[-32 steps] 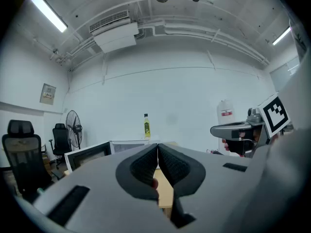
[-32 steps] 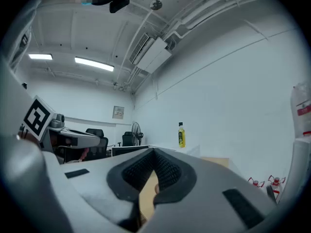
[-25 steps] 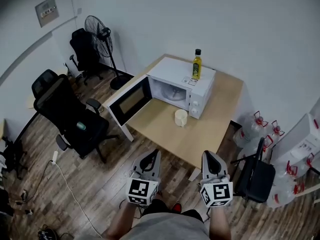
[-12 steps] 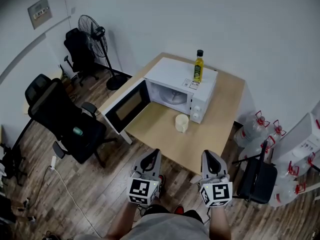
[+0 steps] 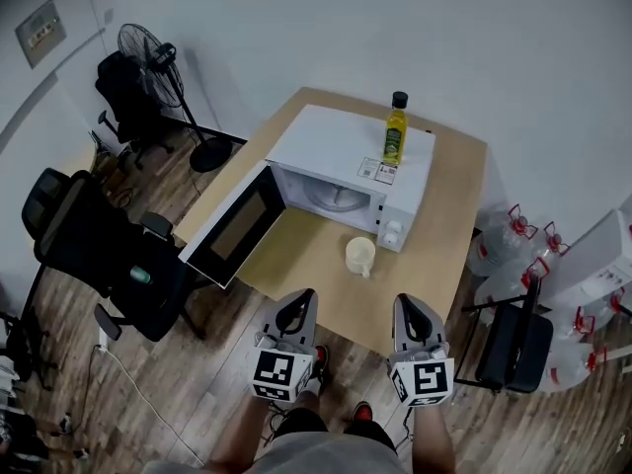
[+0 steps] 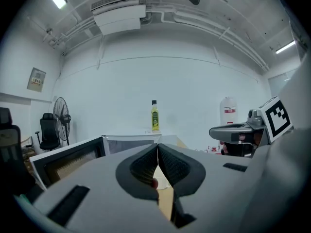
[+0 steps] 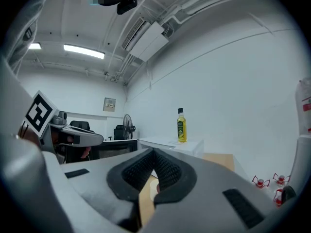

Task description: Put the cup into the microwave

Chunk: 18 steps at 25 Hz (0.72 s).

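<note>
A pale cup (image 5: 360,256) stands on the wooden table (image 5: 449,215), just in front of the white microwave (image 5: 346,151). The microwave's door (image 5: 229,227) hangs open to the left, and its cavity shows a glass turntable. A yellow oil bottle (image 5: 395,129) stands on its top. My left gripper (image 5: 299,304) and right gripper (image 5: 408,309) are held side by side short of the table's near edge, both pointing at it. Both are shut with nothing in them. In the left gripper view the left gripper (image 6: 158,147) has its pads together, and a sliver of the cup (image 6: 162,177) shows beyond them.
A black office chair (image 5: 94,255) stands left of the open door. A floor fan (image 5: 148,57) and another chair are at the back left. A black chair (image 5: 513,344) and several water jugs (image 5: 513,250) crowd the right side of the table.
Both grippers and the view have advanced toward the table, so its near edge, the cup and the microwave now lie closer. The jaws stayed shut.
</note>
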Available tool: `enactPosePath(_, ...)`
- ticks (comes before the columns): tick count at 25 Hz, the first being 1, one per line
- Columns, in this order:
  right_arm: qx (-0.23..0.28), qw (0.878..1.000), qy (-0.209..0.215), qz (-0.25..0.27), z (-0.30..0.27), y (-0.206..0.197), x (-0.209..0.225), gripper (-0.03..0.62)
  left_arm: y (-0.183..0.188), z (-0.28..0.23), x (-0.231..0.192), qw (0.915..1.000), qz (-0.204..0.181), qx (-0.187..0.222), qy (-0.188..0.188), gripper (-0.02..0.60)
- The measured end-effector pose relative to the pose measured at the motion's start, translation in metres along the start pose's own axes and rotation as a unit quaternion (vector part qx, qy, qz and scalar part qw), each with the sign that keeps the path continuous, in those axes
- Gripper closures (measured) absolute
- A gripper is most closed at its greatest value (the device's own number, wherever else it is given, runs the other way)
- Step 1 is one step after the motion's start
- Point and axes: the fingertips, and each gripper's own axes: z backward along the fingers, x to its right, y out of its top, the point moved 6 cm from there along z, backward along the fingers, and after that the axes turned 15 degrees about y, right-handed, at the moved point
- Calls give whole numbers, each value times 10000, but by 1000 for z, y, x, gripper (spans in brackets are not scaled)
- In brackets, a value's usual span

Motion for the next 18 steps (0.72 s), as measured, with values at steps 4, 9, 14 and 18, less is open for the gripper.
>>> enactPosePath(4, -175, 9998, -23, -110, -31, -20, 12, 577, -17, -33, -7, 9997, 56, -188, -136, 557)
enactPosePath(9, -389, 9989, -42, -276, -65, -52, 25, 577, -47, -71, -13, 9983, 60, -485, -330, 557)
enactPosePath(14, -622, 9969, -119, -469, -88, -85, 40, 577, -71, -102, -19, 9965, 107, -693, -450, 557)
enactPosePath(18, -794, 9953, -129, -532, -104, -112, 49, 577, -88, -123, -23, 9953, 78, -819, -510, 557)
